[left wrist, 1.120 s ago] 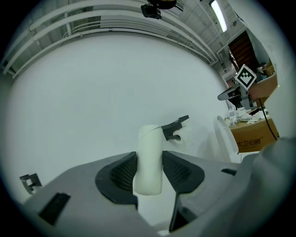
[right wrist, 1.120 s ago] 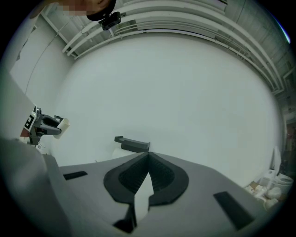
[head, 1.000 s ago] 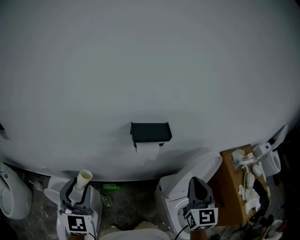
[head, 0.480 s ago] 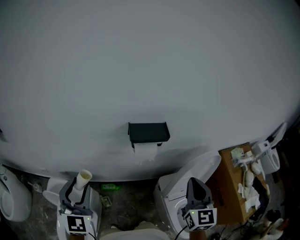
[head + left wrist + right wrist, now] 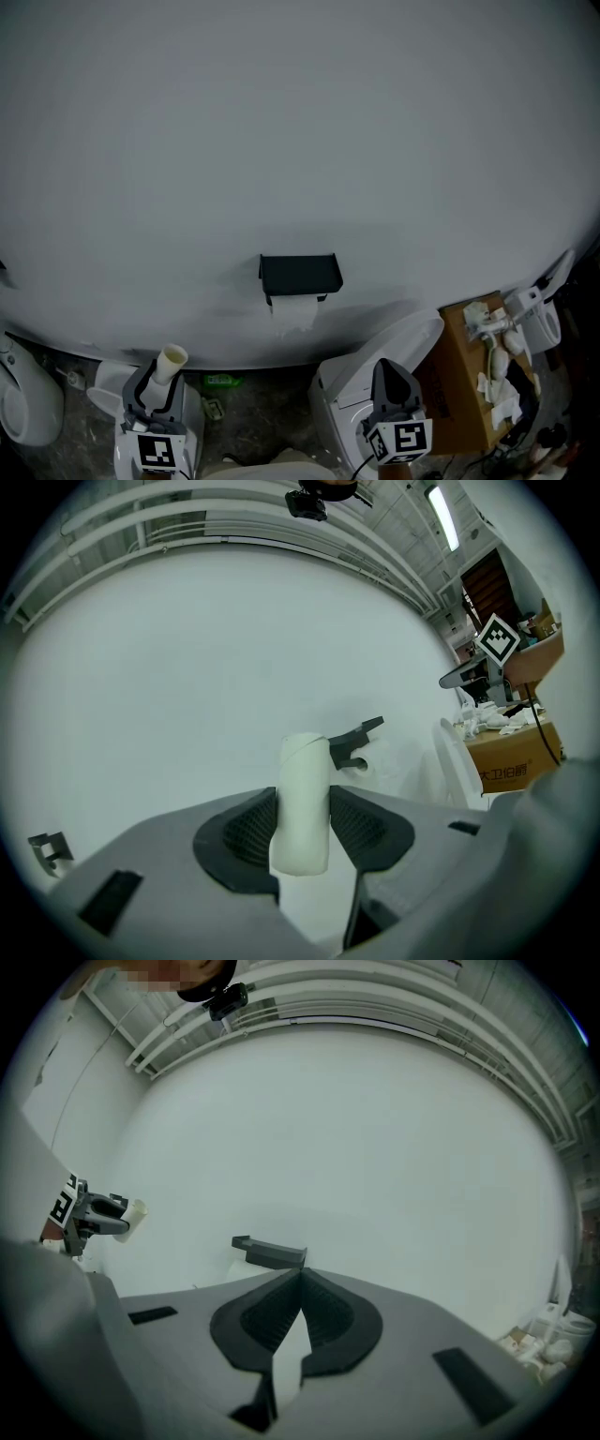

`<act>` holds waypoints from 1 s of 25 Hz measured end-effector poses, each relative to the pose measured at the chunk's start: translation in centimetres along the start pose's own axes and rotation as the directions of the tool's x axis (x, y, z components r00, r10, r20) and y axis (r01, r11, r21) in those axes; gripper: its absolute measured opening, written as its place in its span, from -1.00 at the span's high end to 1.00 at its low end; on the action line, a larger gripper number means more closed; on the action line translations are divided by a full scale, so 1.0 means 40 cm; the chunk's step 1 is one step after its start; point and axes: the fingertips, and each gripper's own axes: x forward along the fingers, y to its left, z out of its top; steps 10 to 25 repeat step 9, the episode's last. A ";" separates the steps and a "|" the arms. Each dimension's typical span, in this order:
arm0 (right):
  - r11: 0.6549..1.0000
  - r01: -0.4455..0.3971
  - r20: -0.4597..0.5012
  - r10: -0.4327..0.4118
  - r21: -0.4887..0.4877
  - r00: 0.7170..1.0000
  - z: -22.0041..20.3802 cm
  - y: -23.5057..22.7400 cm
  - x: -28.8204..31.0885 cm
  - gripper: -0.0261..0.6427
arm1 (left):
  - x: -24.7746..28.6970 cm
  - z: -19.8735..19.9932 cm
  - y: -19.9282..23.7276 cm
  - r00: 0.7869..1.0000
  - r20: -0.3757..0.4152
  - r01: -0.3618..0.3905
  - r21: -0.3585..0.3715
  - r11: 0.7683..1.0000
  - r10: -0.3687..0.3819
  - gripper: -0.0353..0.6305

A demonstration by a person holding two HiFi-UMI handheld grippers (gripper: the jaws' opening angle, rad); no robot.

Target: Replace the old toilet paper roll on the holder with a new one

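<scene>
The black holder [image 5: 300, 273] near the centre already carries a paper roll [image 5: 294, 312], the left hand-held gripper [image 5: 160, 382] at 7 o'clock clamps the bare cardboard tube [image 5: 171, 361], and the right hand-held gripper [image 5: 390, 367] at 5 o'clock is closed and empty, so probably the next move is to discard this tube.

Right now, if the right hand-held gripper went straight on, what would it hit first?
Probably the white wall, just beside the black toilet paper holder; depth is unclear, so the right hand-held gripper might clip the holder's end instead.

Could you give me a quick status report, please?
Left gripper shut on cardboard tube. Right gripper shut, empty. Holder carries a paper roll. Nothing blocks it.
</scene>
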 end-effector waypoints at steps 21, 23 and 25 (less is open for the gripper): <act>1.000 0.001 -0.014 -0.001 -0.002 1.000 -0.016 0.023 0.017 0.93 | 0.009 -0.008 0.003 1.000 0.004 0.019 0.046 0.999 -0.019 0.35; 1.000 0.001 -0.014 -0.001 -0.002 1.000 -0.016 0.023 0.017 0.93 | 0.009 -0.008 0.003 1.000 0.004 0.019 0.046 0.999 -0.019 0.35; 1.000 0.001 -0.014 -0.001 -0.002 1.000 -0.016 0.023 0.017 0.93 | 0.009 -0.008 0.003 1.000 0.004 0.019 0.046 0.999 -0.019 0.35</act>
